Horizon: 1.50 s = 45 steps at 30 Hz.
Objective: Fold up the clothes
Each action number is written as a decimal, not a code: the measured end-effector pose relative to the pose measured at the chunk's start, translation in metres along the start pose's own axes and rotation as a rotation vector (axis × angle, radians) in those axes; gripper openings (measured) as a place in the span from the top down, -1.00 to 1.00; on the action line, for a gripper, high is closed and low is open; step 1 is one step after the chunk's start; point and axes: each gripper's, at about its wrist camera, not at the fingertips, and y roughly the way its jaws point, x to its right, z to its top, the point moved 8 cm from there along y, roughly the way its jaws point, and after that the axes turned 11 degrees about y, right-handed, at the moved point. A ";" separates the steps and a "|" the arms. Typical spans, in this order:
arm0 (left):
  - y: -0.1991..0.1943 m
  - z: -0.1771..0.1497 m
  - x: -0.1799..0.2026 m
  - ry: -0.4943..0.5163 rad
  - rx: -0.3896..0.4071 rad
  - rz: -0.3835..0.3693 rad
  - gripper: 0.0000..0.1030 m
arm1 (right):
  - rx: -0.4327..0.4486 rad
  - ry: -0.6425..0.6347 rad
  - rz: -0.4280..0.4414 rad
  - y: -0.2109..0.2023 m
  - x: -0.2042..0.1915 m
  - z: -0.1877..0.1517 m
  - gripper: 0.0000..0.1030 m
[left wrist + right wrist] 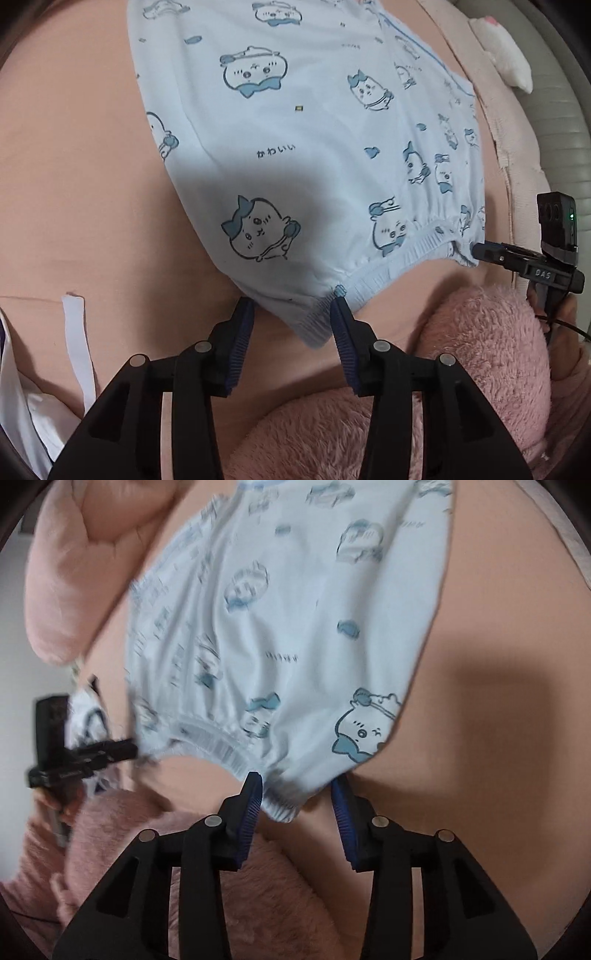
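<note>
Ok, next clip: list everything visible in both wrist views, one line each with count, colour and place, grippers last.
shorts: one, light blue with cartoon print, spread on the sheet, waistband nearest the grippers
bed sheet: one, peach, under the shorts
fluffy fabric: one, pink, near edge below the waistband
white garment: one, white, left edge
plush toy: one, white and pink, top right
left gripper: black, blue pads, open around a waistband corner
right gripper: black, blue pads, open around the other corner
</note>
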 end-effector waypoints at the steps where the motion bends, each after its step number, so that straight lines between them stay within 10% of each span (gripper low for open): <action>1: 0.000 0.000 0.000 -0.008 0.002 -0.007 0.13 | 0.003 0.001 -0.004 0.002 -0.001 0.001 0.23; 5: 0.006 0.003 0.008 0.032 -0.004 0.056 0.93 | 0.016 -0.018 -0.043 0.004 -0.006 0.000 0.81; 11: 0.000 -0.010 0.013 0.078 -0.039 0.115 0.97 | 0.007 -0.141 -0.201 0.002 -0.019 -0.013 0.92; 19: -0.006 -0.027 -0.003 -0.007 0.033 0.041 0.89 | 0.023 -0.083 -0.122 -0.014 -0.011 -0.028 0.87; 23: -0.030 -0.001 -0.019 -0.088 0.177 0.012 0.08 | 0.154 0.002 -0.105 -0.042 0.005 -0.001 0.56; 31: -0.019 0.069 -0.031 -0.142 0.236 0.100 0.18 | 0.269 0.117 -0.089 -0.039 0.017 0.078 0.41; 34: -0.009 0.073 -0.034 -0.141 0.243 0.166 0.77 | 0.253 0.126 -0.118 -0.015 0.012 0.088 0.45; 36: -0.009 0.072 -0.035 -0.155 0.250 0.171 0.97 | 0.264 0.094 -0.146 -0.017 0.010 0.090 0.86; 45: -0.018 0.058 -0.047 -0.137 0.176 0.321 0.88 | 0.267 -0.006 -0.373 -0.031 0.028 0.085 0.98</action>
